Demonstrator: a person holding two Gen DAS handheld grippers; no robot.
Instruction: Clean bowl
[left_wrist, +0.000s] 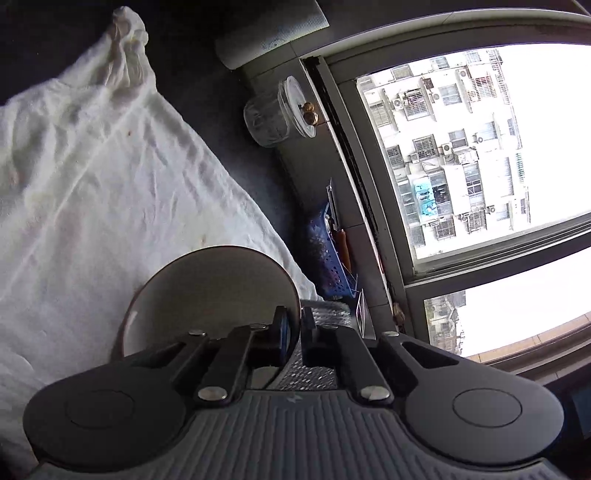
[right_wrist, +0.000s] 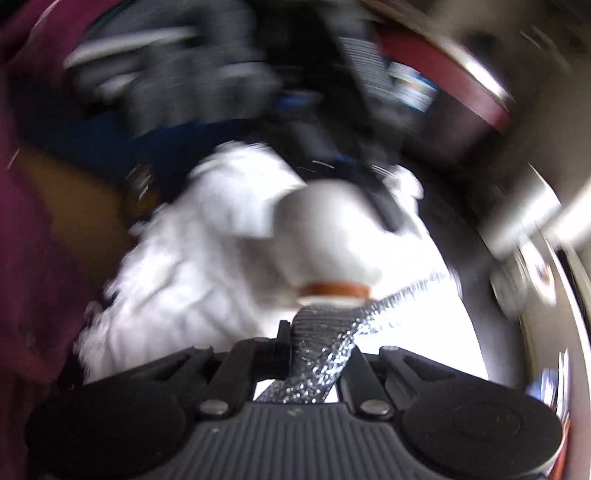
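The left gripper (left_wrist: 291, 332) is clamping its fingers on the bowl (left_wrist: 214, 299) rim above the white cloth (left_wrist: 92, 177), while the right gripper (right_wrist: 314, 343) is pinching a silvery scrubbing cloth (right_wrist: 317, 354) against the bowl's underside, so scrubbing wants firm, steady counter-pressure.

From my left wrist view I see a rumpled white cloth (left_wrist: 110, 192) with a few faint brownish stains, spread over a dark countertop (left_wrist: 221, 155). Beyond it a clear glass jar (left_wrist: 273, 114) lies on its side near the window (left_wrist: 461, 147), with small brown round things at its mouth. Along the sill sits a blue perforated tray (left_wrist: 325, 254) holding a utensil with a reddish-brown handle. Through the glass I see a pale apartment block (left_wrist: 443, 140). My right wrist view is badly blurred; I make out a maroon garment (right_wrist: 29, 221).
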